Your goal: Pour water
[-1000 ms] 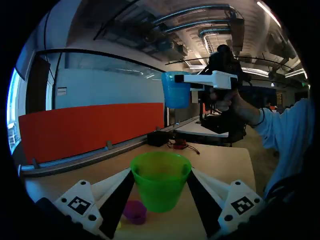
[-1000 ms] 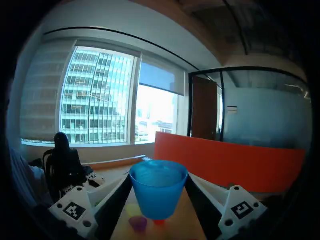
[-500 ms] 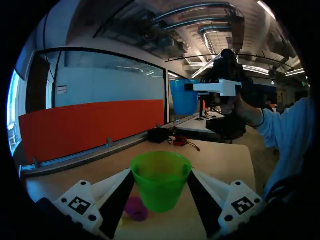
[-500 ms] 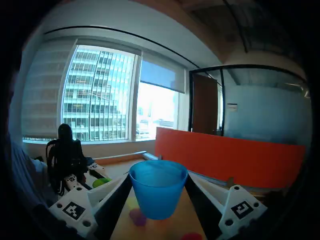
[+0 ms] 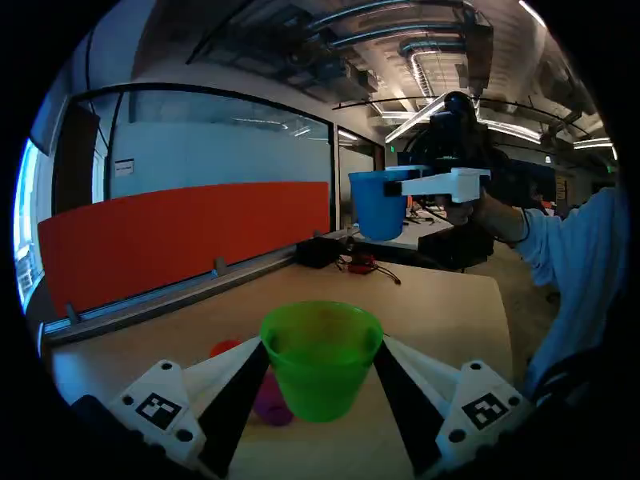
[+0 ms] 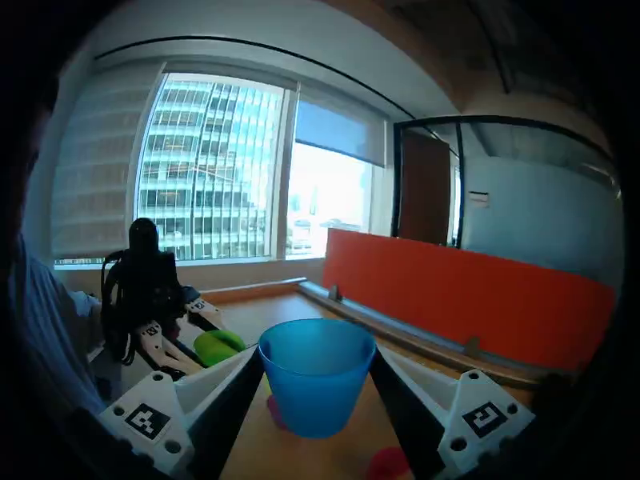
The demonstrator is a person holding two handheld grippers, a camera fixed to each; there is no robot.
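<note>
The left gripper (image 5: 321, 354) clamps an upright green plastic cup (image 5: 322, 364); beyond, the right gripper (image 5: 382, 182) holds a blue plastic cup (image 5: 376, 212), apparently upright.

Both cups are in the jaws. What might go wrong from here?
The blue cup is held well apart from the green cup; tipping now would likely spill onto the table. The jaws hold each tapered cup only by its sides, so the blue one may slip when tilted.

My L cam sat behind green plastic cup (image 5: 322, 368), R behind blue plastic cup (image 6: 317, 384), facing across shared tan wood tabletop (image 5: 448, 312).
</note>
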